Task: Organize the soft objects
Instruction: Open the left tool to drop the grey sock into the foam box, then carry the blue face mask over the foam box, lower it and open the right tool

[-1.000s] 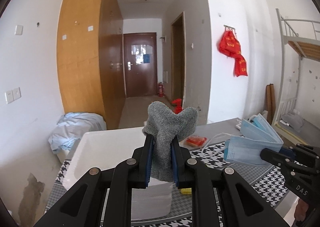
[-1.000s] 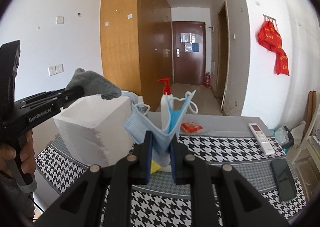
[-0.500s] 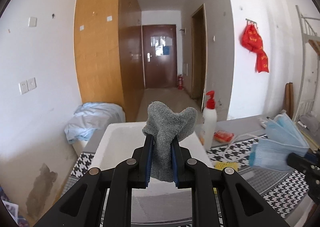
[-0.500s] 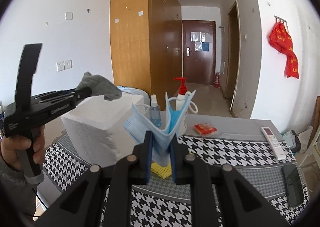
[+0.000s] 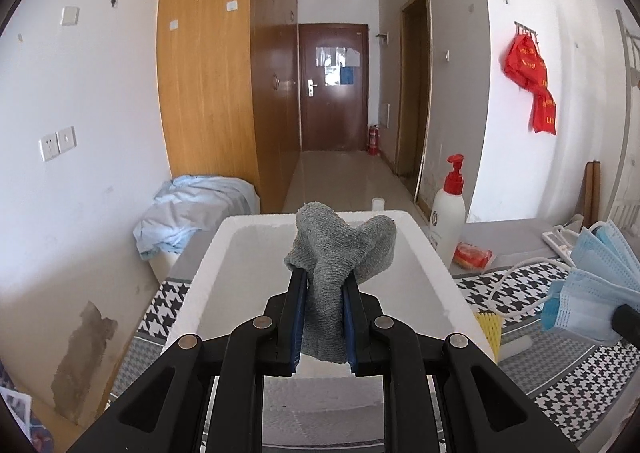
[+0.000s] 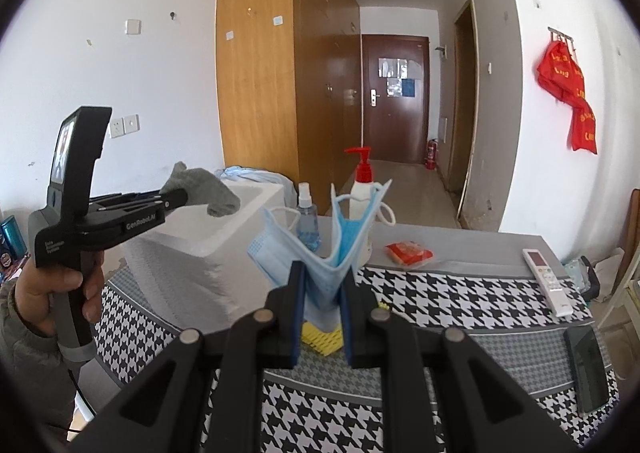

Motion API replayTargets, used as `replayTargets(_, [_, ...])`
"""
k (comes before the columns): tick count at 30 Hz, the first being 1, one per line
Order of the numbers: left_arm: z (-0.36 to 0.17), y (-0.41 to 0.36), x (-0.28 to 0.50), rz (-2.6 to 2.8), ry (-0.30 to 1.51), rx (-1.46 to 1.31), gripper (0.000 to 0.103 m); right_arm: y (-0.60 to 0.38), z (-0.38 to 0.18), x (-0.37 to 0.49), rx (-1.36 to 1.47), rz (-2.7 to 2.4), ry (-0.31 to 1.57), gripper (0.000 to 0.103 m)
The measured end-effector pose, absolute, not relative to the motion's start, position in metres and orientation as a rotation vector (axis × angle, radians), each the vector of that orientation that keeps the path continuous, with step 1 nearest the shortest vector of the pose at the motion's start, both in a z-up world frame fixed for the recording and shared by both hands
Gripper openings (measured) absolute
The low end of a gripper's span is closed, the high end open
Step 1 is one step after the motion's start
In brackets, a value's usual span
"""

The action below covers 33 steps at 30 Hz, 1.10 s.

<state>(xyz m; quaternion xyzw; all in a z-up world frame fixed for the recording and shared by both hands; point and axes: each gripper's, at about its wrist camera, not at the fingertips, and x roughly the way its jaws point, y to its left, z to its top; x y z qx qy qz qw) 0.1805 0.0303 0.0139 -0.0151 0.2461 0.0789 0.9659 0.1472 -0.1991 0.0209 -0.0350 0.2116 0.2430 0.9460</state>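
Two grippers in view, each clamped on one soft item. Left gripper (image 5: pixel 322 313): jaws nearly closed, pads pressing both sides of a grey sock (image 5: pixel 338 253). Sock runs up between the fingers; its folded upper part bulges above and ahead of the fingertips, a short tail hangs below the pads. Directly beyond and beneath the fingertips sits an open white foam box (image 5: pixel 208 265); the sock hangs over its interior, not touching the walls as far as visible. From the right wrist view, the left gripper (image 6: pixel 176 197) is held by a hand (image 6: pixel 60 293), sock (image 6: pixel 204 189) projecting past the fingertips above the foam box (image 6: pixel 192 257) rim.

Right gripper (image 6: pixel 322 297): jaws narrow, pinching a bundle of blue face masks (image 6: pixel 320 241). Masks fan upward and outward from between the fingers, ear loops hanging loose to either side. Below the fingertips lies a yellow ridged item (image 6: pixel 322 337) on the houndstooth tablecloth (image 6: pixel 460 301). Ahead of the fingers, behind the masks: a small spray bottle (image 6: pixel 306 213) and a pump bottle (image 6: pixel 360 181). Right of the fingers: a red packet (image 6: pixel 408 253), then a remote control (image 6: pixel 546 281).
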Motion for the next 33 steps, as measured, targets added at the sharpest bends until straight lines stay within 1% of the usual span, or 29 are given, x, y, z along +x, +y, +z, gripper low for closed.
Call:
replayTargets(4, [0.012,0.033,0.182,0.153,0.514,-0.026,0.019,-0.197,0.021,0.148,-0.073,0.493,0.433,0.019])
replayTargets(5, [0.012,0.034,0.182,0.149,0.521,-0.028,0.020,-0.196,0.021,0.148,-0.074,0.493,0.433,0.019])
replayTargets(6, [0.012,0.035,0.182,0.144,0.527,-0.032,0.025,-0.195,0.021,0.149,-0.075,0.492,0.433,0.019])
replayTargets(8, [0.012,0.037,0.180,0.154,0.521,-0.036,0.041,-0.194,0.021,0.149,-0.077,0.492,0.433,0.019])
replayTargets(10, [0.014,0.037,0.175,0.167,0.494,-0.019,0.083,-0.192,0.022,0.150,-0.081,0.492,0.434,0.019])
replayTargets(12, [0.018,0.039,0.166,0.187,0.446,-0.007,0.094,-0.188,0.023,0.150,-0.086,0.496,0.432,0.019])
replayTargets(13, [0.019,0.040,0.162,0.191,0.429,-0.010,0.097,-0.186,0.023,0.151,-0.089,0.498,0.431,0.019])
replayTargets(15, [0.022,0.044,0.158,0.182,0.418,-0.019,0.100,-0.182,0.025,0.152,-0.093,0.502,0.431,0.019])
replayTargets(18, [0.023,0.047,0.152,0.185,0.398,-0.013,0.102,-0.175,0.026,0.155,-0.102,0.505,0.430,0.020])
replayTargets(33, [0.027,0.078,0.136,0.239,0.381,-0.034,0.102,-0.145,0.037,0.161,-0.123,0.553,0.411,0.020])
